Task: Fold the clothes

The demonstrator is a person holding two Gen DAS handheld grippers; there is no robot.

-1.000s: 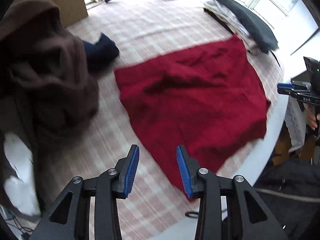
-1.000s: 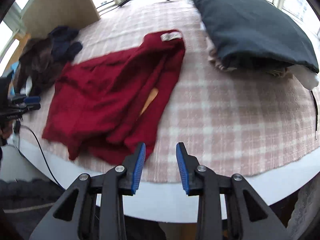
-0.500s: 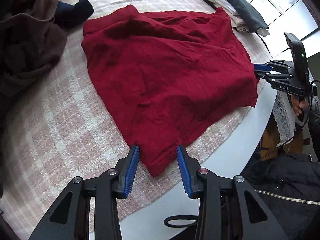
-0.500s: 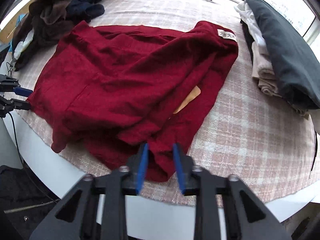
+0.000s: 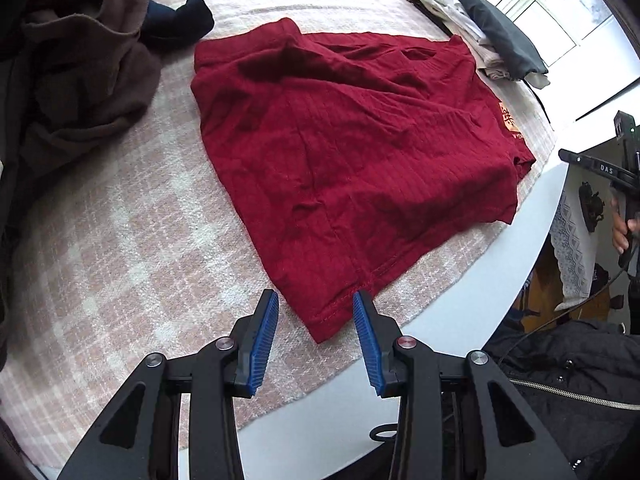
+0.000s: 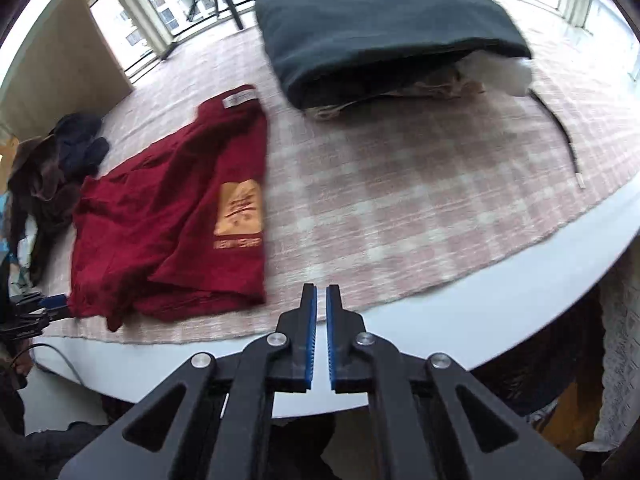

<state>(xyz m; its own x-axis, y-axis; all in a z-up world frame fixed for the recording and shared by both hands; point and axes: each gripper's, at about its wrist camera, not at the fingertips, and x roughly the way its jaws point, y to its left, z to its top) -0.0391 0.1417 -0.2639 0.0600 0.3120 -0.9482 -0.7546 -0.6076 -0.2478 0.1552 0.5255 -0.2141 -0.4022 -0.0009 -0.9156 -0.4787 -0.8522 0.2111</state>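
A dark red shirt lies spread on the pink plaid cloth covering the table. In the right wrist view the red shirt shows a folded-over side with an orange print patch facing up. My left gripper is open, its blue pads either side of the shirt's near hem corner, just above it. My right gripper is shut and empty, off the shirt's right edge near the table's rim.
A brown garment heap and a navy item lie at the left. A folded stack under a dark grey garment sits at the far right. The white table rim curves along the near side.
My right gripper has let go of the shirt's side, shut empty and pulled back to the right, leaving that side folded over with the print up. My left gripper stays open at the hem.
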